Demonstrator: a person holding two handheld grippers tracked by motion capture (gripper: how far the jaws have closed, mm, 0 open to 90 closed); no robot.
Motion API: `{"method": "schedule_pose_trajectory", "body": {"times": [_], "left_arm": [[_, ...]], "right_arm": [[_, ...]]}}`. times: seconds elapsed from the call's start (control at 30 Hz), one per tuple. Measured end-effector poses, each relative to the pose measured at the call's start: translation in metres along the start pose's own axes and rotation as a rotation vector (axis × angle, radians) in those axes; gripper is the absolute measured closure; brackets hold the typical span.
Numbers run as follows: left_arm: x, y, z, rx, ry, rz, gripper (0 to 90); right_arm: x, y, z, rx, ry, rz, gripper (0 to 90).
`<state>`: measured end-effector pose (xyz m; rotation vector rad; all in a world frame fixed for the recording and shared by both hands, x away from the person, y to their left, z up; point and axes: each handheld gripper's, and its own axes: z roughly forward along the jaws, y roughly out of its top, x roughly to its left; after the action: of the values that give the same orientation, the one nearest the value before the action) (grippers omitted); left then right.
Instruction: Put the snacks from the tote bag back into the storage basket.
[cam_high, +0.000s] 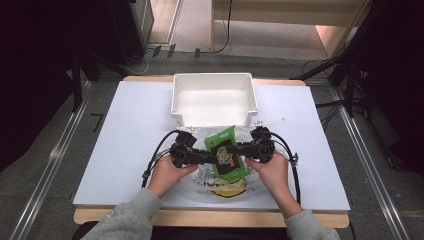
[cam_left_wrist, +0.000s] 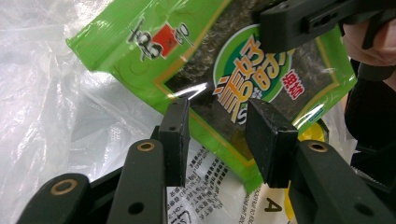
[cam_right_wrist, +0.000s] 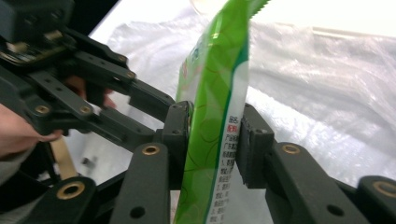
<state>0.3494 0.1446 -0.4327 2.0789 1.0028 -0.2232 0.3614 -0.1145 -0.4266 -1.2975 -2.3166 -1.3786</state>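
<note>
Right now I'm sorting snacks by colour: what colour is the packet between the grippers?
Bright green packet with a dark middle panel, clearest in the left gripper view.

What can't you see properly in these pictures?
- The yellow thing under the plastic bag: high view, covered by the packet and crinkled plastic.
- The packet's small print: right gripper view, too small, partly behind a jaw.
- The packet's bottom: left gripper view, cut off behind the jaws.
</note>
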Motion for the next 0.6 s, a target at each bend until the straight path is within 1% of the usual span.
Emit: {"method": "schedule_pose_trajectory", "body": {"times": [0.07,0.2,0.27,0.43,0.6], "left_arm": [[-0.001,0.000,0.000,-0.001,-0.007,0.001,58.4],[-0.002,0.000,0.000,0.000,-0.014,0.007,55.9],[-0.002,0.000,0.000,0.003,-0.009,0.009,54.4],[-0.002,-0.001,-0.001,0.010,-0.009,0.014,51.4],[-0.002,-0.002,-0.002,0.013,-0.008,0.007,49.6]], "right_arm": [[0.002,0.001,-0.002,-0.012,0.003,-0.004,71.3],[0.005,0.003,-0.005,-0.022,-0.006,-0.021,72.2],[0.006,0.004,-0.007,-0.024,-0.010,-0.022,72.4],[0.006,0.007,-0.011,-0.038,-0.028,-0.031,72.7],[0.004,0.010,-0.016,-0.051,-0.056,-0.043,72.7]]}}
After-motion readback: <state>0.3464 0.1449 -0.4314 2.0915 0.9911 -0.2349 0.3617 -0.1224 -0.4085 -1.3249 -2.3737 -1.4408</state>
